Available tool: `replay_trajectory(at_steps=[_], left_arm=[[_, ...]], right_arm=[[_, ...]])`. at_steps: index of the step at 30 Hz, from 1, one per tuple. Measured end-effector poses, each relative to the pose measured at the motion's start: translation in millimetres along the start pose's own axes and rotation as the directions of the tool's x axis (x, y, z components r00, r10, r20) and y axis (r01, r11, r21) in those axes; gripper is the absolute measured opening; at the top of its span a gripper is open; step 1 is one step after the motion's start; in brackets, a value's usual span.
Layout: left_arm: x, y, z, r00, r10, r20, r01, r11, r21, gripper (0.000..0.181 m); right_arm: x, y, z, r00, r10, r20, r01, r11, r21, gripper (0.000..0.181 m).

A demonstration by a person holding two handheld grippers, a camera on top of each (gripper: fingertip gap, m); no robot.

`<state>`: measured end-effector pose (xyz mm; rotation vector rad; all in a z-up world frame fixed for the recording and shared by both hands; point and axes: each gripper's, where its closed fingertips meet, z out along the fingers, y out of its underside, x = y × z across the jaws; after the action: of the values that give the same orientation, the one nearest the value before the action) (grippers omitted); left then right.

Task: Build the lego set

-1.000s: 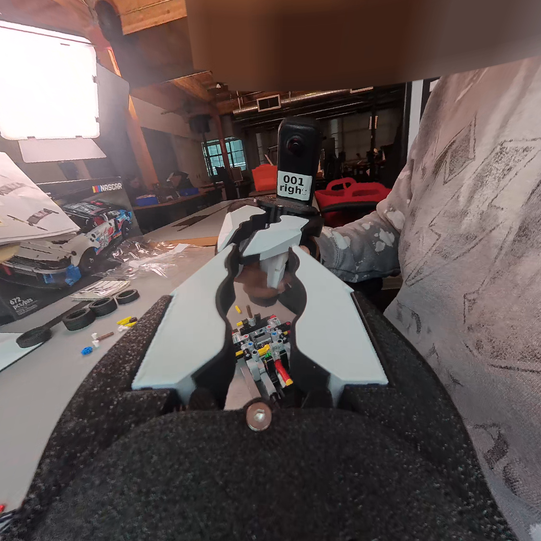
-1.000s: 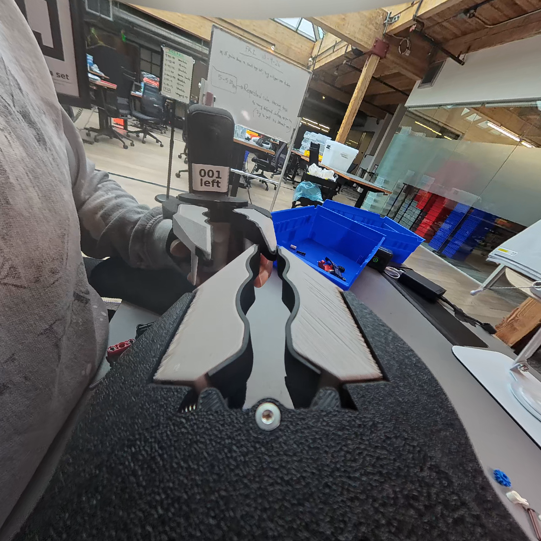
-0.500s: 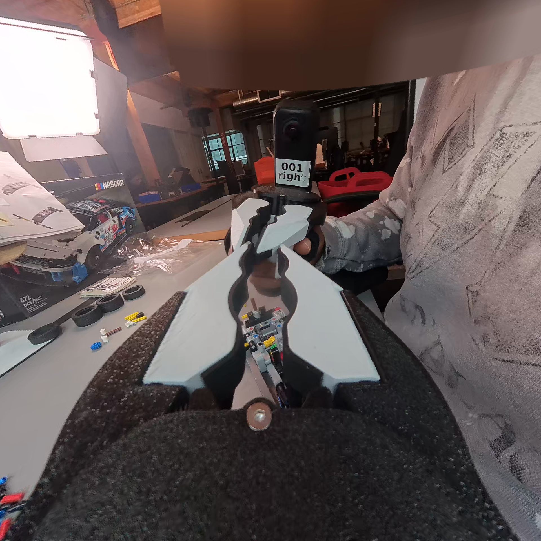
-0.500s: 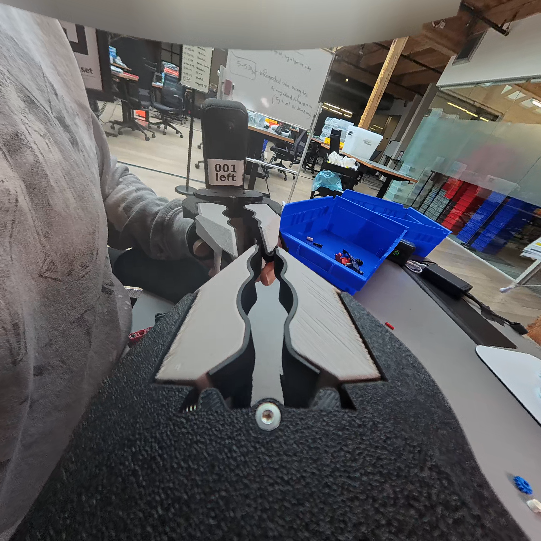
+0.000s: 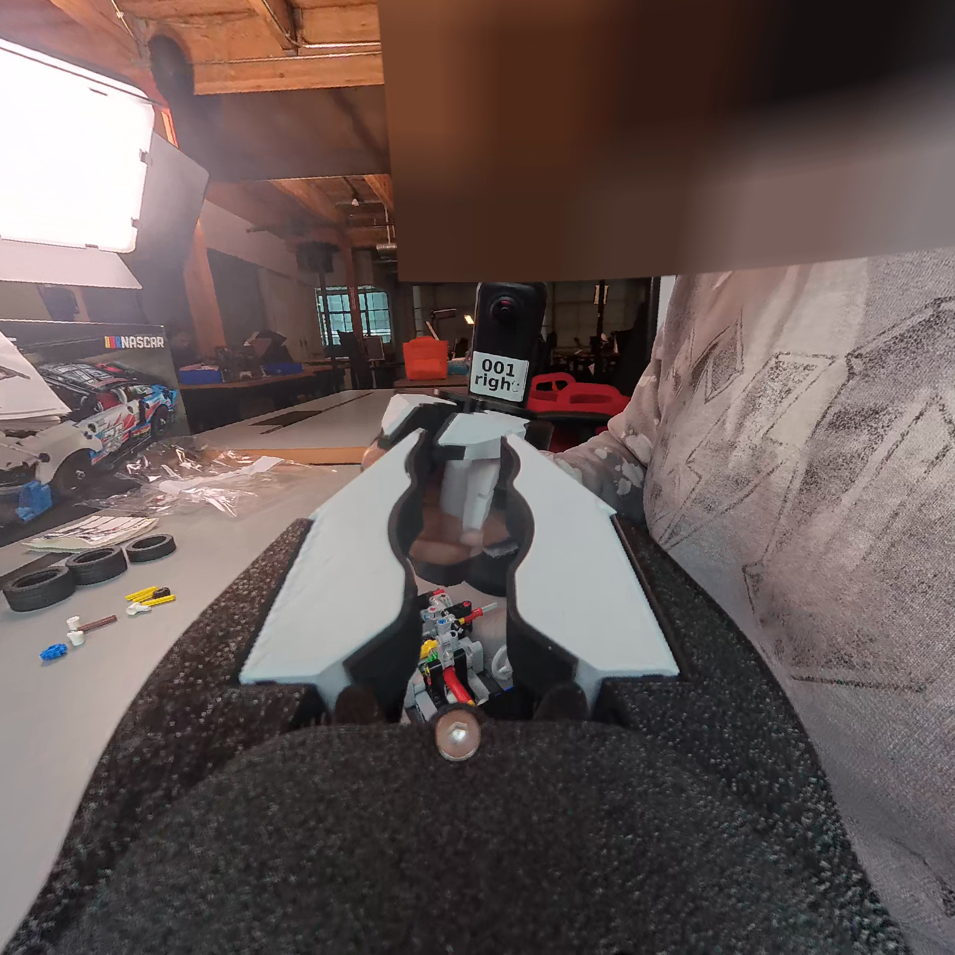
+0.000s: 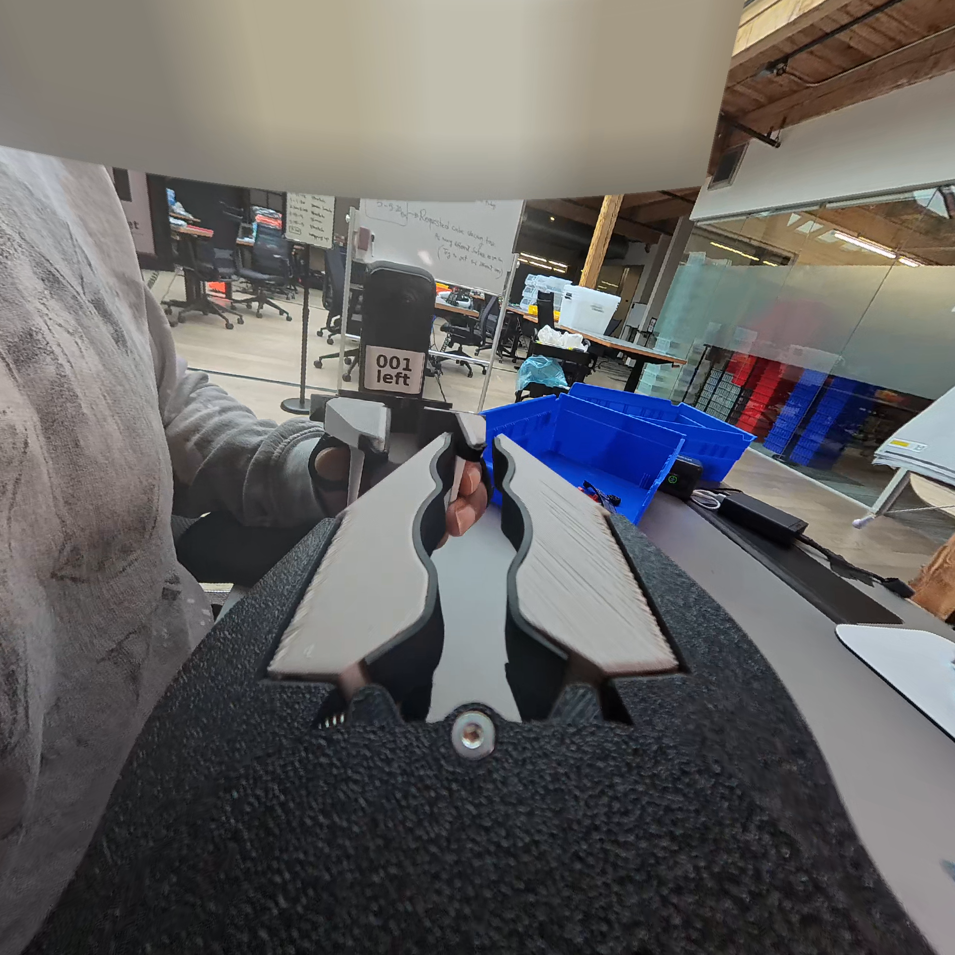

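Facing each other above the near edge of the worktop (image 5: 129,723), your two tongs meet tip to tip over the lego model (image 5: 449,656). I think you hold them so in order to work on the model from both sides.

The left tongs (image 5: 460,455) are a little spread and pinch nothing; the model shows through the gap between them, low and close to your body. Whether it rests on the worktop or on your lap, I cannot tell. The right tongs (image 6: 473,444) are also slightly spread, with only bare worktop between them.

The model is a small, dense frame of grey and black parts, with a red bent tube, a yellow piece, a little green, and a thin red-tipped axle that sticks out at the far side. It looks far from finished.

On the left lie three tyres (image 5: 93,566), some loose pins (image 5: 147,597) and the box (image 5: 98,393). Far right stands a blue bin (image 6: 610,455) with a few parts.
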<state>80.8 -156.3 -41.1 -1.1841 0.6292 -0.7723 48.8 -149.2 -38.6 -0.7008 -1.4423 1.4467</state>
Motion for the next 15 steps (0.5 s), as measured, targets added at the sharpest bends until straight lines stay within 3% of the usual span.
replay_trajectory(at_steps=[10, 15], left_arm=[[0.6, -1.9, 0.6, 1.000, 0.022, 0.013, -0.022, 1.000, 0.007, 0.026], [-1.8, -3.2, -1.2, 0.999, 0.027, 0.027, -0.027, 1.000, 0.011, 0.026]], right_arm=[[1.0, -5.5, 0.0, 0.998, 0.056, -0.008, -0.056, 0.998, 0.023, 0.015], [-0.9, -5.6, -0.7, 0.997, 0.080, 0.009, -0.080, 0.997, 0.024, 0.007]])
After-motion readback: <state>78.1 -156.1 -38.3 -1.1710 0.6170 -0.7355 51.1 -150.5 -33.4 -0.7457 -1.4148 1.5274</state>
